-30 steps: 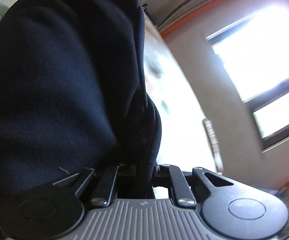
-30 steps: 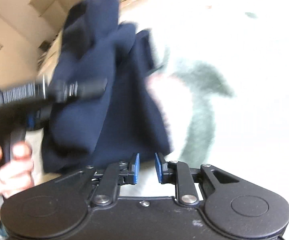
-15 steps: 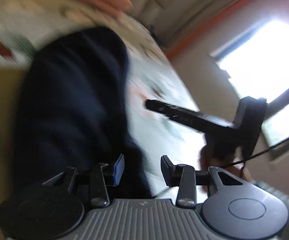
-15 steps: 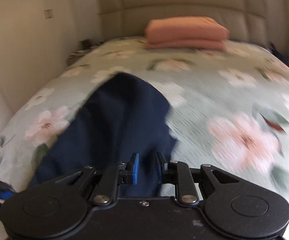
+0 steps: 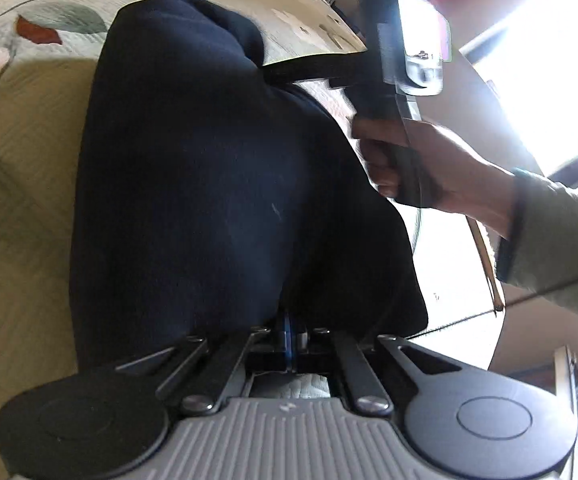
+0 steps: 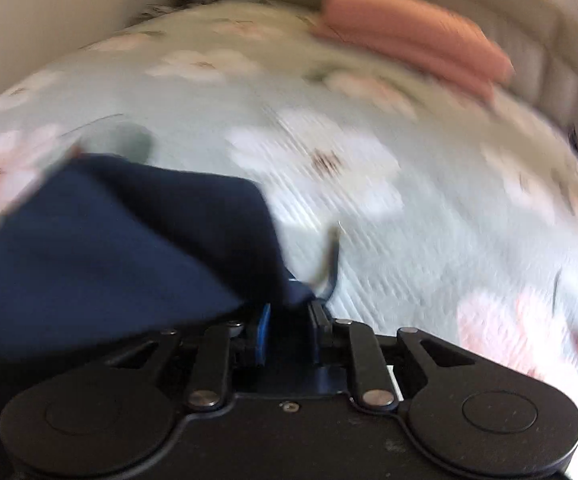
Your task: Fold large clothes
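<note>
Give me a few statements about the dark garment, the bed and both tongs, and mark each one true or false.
1. The navy garment lies on a floral bedspread. True.
2. The left tongs stand wide open. False: they are closed, at the garment's edge.
3. The right tongs have navy cloth between their pads. True.
4. The pillows by the headboard are blue. False: they are salmon pink.
5. A hand grips the other tool's handle in the left wrist view. True.
</note>
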{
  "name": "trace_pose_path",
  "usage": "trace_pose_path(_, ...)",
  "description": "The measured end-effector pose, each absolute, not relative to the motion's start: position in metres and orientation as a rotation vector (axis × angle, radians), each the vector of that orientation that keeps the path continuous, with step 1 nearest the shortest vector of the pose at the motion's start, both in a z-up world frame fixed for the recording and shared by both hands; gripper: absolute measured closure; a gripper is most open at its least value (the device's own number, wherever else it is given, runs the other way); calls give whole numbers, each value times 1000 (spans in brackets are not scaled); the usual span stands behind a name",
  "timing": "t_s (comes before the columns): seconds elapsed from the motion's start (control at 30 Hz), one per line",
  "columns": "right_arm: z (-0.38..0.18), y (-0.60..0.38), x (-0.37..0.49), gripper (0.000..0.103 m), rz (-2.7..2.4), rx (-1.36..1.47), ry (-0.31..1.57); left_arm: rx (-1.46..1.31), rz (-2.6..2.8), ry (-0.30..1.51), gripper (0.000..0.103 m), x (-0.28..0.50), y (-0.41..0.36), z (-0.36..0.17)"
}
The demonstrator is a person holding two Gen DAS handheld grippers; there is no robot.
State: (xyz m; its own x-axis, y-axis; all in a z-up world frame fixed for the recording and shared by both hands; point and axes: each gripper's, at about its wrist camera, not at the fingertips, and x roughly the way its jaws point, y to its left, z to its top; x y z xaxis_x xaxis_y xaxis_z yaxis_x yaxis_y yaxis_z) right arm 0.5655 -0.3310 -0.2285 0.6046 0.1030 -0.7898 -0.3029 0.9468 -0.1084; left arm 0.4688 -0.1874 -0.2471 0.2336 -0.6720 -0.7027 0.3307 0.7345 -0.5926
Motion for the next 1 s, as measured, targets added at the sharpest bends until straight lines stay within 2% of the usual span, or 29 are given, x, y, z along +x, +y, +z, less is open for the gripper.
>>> trace_pose_path(0.17, -224, -332, 556, 85, 185, -219, 858, -347, -739, 1172, 100, 459, -194, -242)
trace_pose_path(0.27, -193, -344, 529, 82, 134, -136, 803, -359, -837, 1193, 98, 457, -198, -245)
trace_pose_path(0.4, -153, -362, 458, 77, 196, 30, 781, -428, -931, 1127, 87, 464, -190, -219)
trace_pose_path(0.47, -149, -355, 424, 77, 273, 65, 830, -468, -896, 1071, 86, 476, -181, -209)
trace_pose_path(0.57, -161, -335, 384, 77, 325, -6, 890, -435, -797, 1036, 88, 496, -178, -213)
trace_pose_path(0.63, -188, -326, 372, 77, 297, -57, 995, -406, -737, 1068, 91, 511, -186, -229)
trace_pose_path(0.7, -217, -327, 359, 83, 259, -113, 1088, -390, -738, 1109, 100, 519, -192, -248)
trace_pose_path(0.73, -224, -331, 352, 88, 247, -120, 1098, -409, -746, 1123, 100, 521, -190, -255)
trace_pose_path(0.83, -215, -341, 346, 93, 250, -125, 1108, -474, -753, 1137, 100, 524, -185, -264)
trace_pose_path(0.9, -200, -350, 350, 93, 200, -128, 1100, -469, -755, 1140, 100, 529, -188, -267)
trace_pose_path(1.0, -157, -369, 369, 92, 145, -69, 922, -453, -761, 1146, 100, 529, -185, -267)
